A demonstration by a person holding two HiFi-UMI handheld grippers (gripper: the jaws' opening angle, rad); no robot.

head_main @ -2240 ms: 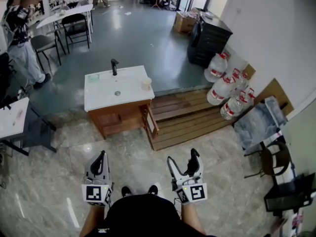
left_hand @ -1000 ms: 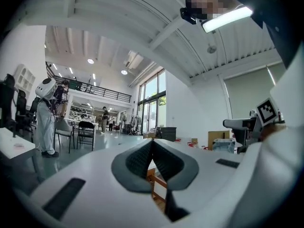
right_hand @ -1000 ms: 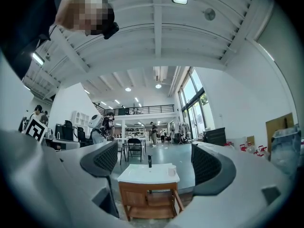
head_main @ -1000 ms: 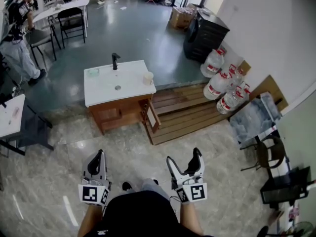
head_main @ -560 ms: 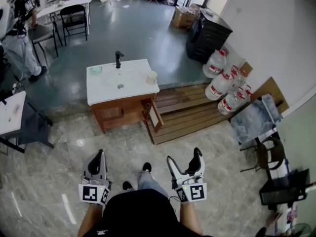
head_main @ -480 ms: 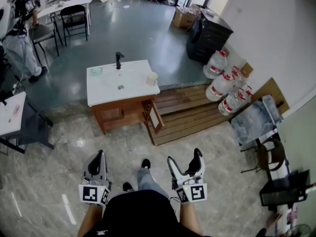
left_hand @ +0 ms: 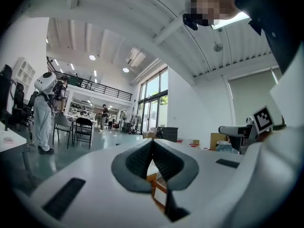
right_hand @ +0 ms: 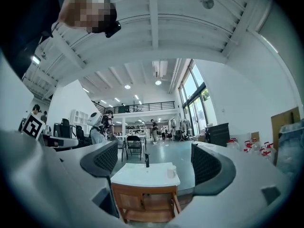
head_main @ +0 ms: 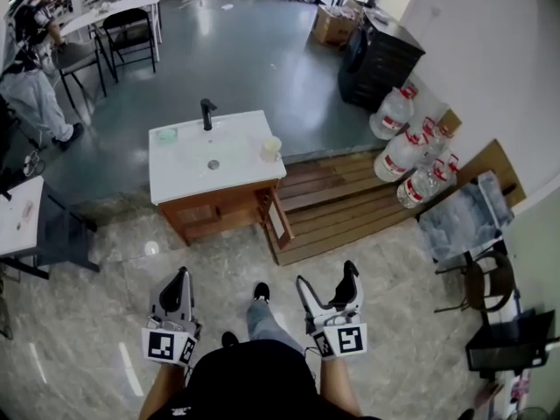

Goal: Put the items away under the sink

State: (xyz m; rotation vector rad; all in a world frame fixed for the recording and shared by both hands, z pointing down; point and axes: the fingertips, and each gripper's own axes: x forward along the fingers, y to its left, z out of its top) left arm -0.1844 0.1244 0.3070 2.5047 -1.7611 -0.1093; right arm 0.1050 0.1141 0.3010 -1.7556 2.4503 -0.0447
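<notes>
- The hall is stretching away on a polished grey floor (head_main: pixel 254 51) at the far side, while pale marbled tiles (head_main: pixel 105 322) are covering the near side.
- A low wooden platform (head_main: pixel 341 208) is lying to the right of the sink unit (head_main: pixel 254 171), touching it.
- The sink unit is standing well apart from both grippers, ahead and a little left. Its long side is running left to right, and its white top is sitting on a wooden cabinet.
- The cabinet door (head_main: pixel 279 220) at the right front is hanging open, swinging out toward the near side.
- Large water bottles (head_main: pixel 411 151) are leaning in a cluster against the right wall, beside a black cabinet (head_main: pixel 381 59).
- A black tap (head_main: pixel 206 113) is standing upright at the far edge of the top.
- A pale cup (head_main: pixel 271 149) is sitting upright near the right edge.
- A small green thing (head_main: pixel 167 134) is resting at the far left corner.
- The left gripper (head_main: pixel 178 280) is being held low, its jaws pressed together with nothing between them.
- The right gripper (head_main: pixel 325 276) is being held beside it, jaws spread wide and empty, framing the sink unit.
</notes>
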